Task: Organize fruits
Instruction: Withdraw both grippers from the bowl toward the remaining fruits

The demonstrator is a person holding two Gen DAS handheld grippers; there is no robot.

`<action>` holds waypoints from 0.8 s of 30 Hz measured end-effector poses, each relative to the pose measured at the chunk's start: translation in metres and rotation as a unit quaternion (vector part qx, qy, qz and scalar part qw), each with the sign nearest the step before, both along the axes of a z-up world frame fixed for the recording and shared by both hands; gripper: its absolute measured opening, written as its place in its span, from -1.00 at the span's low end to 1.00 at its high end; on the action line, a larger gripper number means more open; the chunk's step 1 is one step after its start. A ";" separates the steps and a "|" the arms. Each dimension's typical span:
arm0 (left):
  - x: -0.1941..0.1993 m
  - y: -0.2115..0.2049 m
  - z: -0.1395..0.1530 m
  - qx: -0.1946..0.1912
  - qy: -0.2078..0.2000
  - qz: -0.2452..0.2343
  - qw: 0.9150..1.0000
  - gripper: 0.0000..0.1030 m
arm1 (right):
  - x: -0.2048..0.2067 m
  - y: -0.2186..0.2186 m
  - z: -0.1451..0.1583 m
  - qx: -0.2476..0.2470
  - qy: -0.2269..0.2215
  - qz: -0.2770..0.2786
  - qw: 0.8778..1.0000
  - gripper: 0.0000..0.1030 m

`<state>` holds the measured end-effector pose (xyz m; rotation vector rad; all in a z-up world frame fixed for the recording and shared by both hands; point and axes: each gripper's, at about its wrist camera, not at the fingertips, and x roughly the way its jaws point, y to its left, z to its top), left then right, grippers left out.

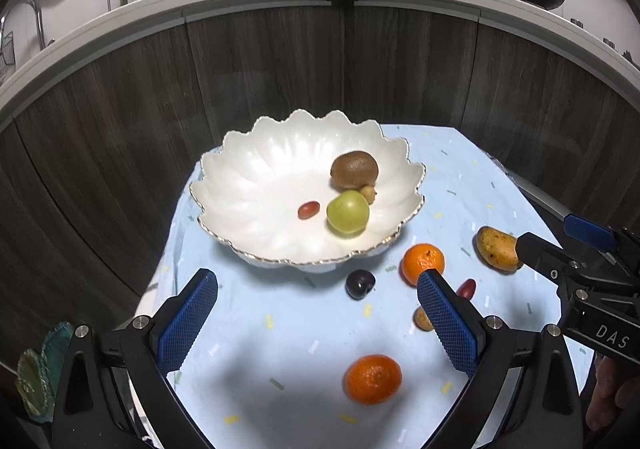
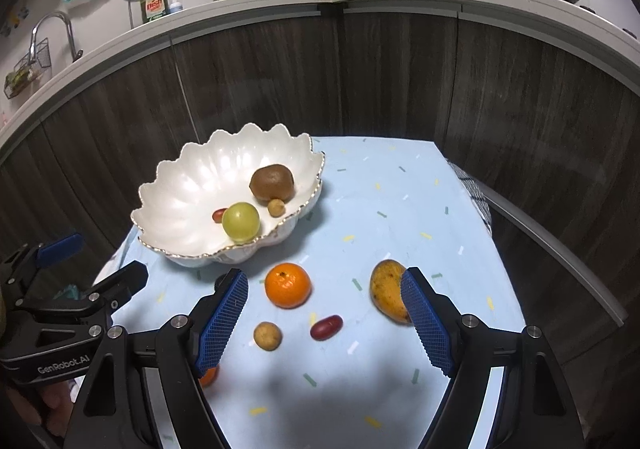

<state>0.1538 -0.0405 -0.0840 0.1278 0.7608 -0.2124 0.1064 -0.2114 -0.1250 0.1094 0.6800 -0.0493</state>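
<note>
Mango (image 2: 389,295) against right gripper's (image 2: 324,313) spread right finger (left gripper (image 1: 318,311) likewise agape).

Black left gripper (image 1: 318,313) frame; blue cross-hatched pads (image 1: 188,323); silver screws; white "DAS" lettering.

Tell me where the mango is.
The mango lies on the blue cloth, right of the orange, touching the right tongs' outer finger.

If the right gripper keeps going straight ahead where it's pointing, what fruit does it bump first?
Probably the orange: it lies ahead between the open fingers of the right gripper, slightly left of centre. The red grape and small brown fruit lie nearer on the cloth, but perhaps below its path; depth is unclear.
</note>
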 end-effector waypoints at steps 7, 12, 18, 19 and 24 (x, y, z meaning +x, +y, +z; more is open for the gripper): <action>-0.005 -0.003 -0.012 -0.003 0.006 0.006 1.000 0.97 | -0.004 -0.004 -0.012 0.001 0.008 0.000 1.000 0.54; -0.008 -0.004 -0.020 -0.004 0.015 0.008 1.000 0.97 | -0.006 -0.006 -0.019 -0.003 0.012 0.003 1.000 0.54; -0.018 -0.009 -0.024 0.004 0.008 0.005 1.000 0.97 | -0.008 -0.006 -0.024 -0.019 0.006 0.014 1.000 0.54; -0.019 -0.010 -0.024 0.005 0.007 0.005 1.000 0.97 | -0.009 -0.006 -0.024 -0.020 0.005 0.016 1.000 0.54; -0.023 -0.013 -0.028 0.008 0.006 0.004 1.000 0.97 | -0.010 -0.006 -0.028 -0.029 0.000 0.031 0.999 0.54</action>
